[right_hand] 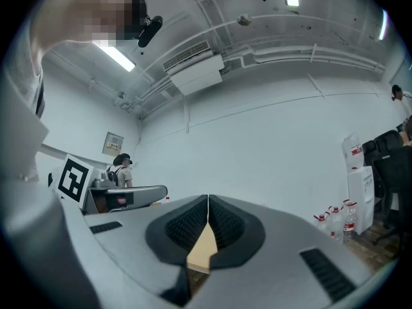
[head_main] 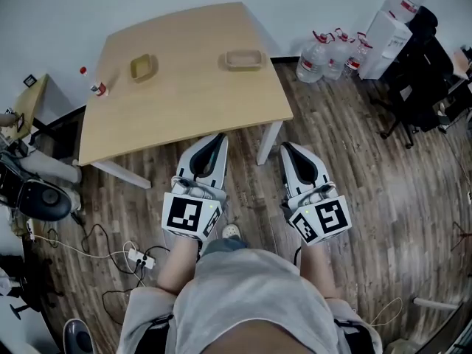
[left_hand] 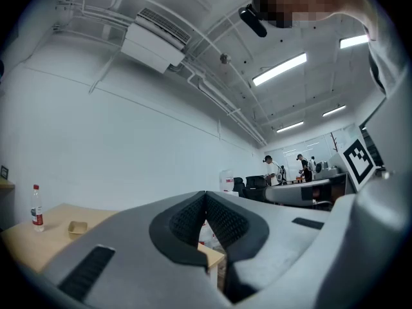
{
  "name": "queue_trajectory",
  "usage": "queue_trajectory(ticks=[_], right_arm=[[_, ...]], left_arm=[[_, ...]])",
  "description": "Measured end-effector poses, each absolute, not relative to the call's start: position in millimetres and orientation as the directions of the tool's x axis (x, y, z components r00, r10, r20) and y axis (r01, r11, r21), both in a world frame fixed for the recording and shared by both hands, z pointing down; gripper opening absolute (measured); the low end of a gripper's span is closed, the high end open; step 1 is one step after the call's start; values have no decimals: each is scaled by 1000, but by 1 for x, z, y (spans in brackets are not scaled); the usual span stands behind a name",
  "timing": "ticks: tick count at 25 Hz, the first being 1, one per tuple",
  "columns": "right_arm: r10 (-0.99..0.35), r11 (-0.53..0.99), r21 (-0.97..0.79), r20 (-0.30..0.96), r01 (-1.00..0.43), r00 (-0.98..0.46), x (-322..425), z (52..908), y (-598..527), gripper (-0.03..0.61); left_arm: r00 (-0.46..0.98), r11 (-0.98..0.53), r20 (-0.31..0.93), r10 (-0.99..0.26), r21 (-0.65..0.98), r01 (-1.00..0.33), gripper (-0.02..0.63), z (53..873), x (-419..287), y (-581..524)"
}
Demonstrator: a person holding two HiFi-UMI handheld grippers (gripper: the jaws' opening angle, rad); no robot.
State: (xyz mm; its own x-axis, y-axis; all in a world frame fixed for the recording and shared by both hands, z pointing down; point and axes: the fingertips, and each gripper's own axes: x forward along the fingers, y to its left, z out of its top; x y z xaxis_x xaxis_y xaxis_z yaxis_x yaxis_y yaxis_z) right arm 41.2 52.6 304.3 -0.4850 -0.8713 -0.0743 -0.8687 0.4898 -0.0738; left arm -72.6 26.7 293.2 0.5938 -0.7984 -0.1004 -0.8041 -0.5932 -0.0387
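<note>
Before the wooden table [head_main: 184, 94], left gripper [head_main: 219, 136] and right gripper [head_main: 287, 145] point forward side by side, jaws together on nothing; two trays [head_main: 144, 66] [head_main: 244, 59], one bottle [head_main: 94, 84].

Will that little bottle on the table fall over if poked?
Probably: the bottle stands tall and narrow, so a high push would likely tip it. It looks like light plastic and stands near the table edge, so it might roll off.

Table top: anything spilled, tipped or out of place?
Nothing stands out. On the table, the square container and the rectangular tray sit flat and apart, and the small bottle stands upright near one edge. The left gripper and the right gripper are shut, empty, short of the table.
</note>
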Motion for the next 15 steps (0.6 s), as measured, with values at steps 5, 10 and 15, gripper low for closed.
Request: queue_trajectory(ticks=[5,10,15], right_arm=[[-889,457,-78,-86,-886,-450,31,304,30,11],[-896,441,-65,-91,-895,-434,15,302,18,11],[-907,417,-61,-80,-907,-412,13,306,10,11]], left_arm=[[618,-617,-106,-779,-46,-785,15,294,-84,4],[634,-632,-109,-766,-52,-773,15,296,-100,-11],[643,-644,-111,-757,-40,-764,15,300,-105,-21]])
